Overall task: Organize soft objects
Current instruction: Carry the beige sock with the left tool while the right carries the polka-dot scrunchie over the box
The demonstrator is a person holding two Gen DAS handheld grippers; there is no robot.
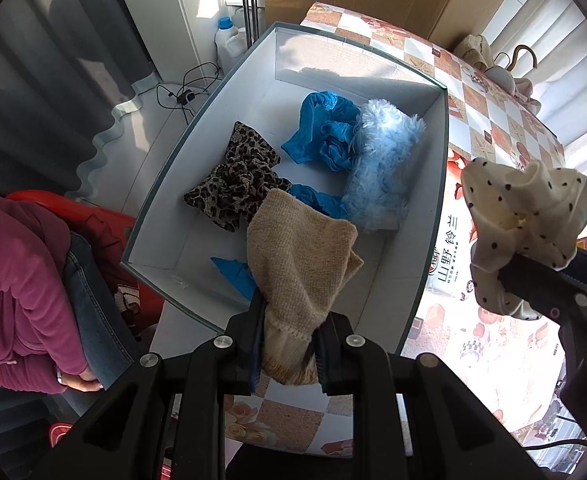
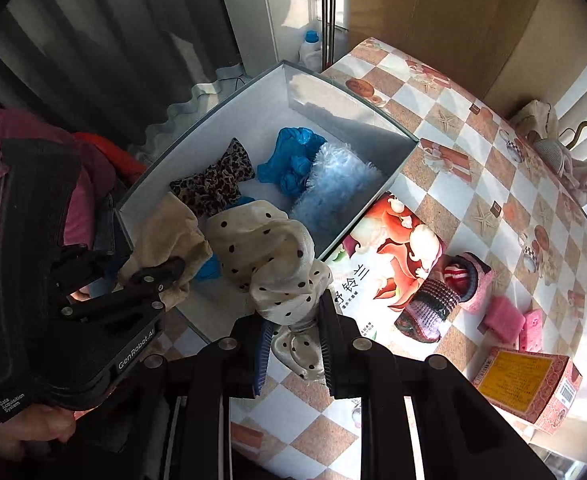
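Both grippers loaded, carrying soft items to the box.
Left gripper (image 1: pixel 289 344) clamps beige knit cloth (image 1: pixel 301 256) above the white box (image 1: pixel 433 216) near end; right gripper (image 2: pixel 293 344) pinches polka-dot scrunchie (image 2: pixel 269 252) at its right rim. Next: lower inside, release.

— What have I got in hand?
— A beige knit cloth (image 1: pixel 301 256) hangs pinched over the white box (image 1: pixel 161 216); a cream polka-dot scrunchie (image 2: pixel 269 264) is pinched too (crumpled, beside the box's near edge).
— And inside?
— I see a leopard-print scrunchie (image 1: pixel 233 176), blue fabric (image 1: pixel 321 132) and a fluffy pale-blue piece (image 1: pixel 381 172), touching.
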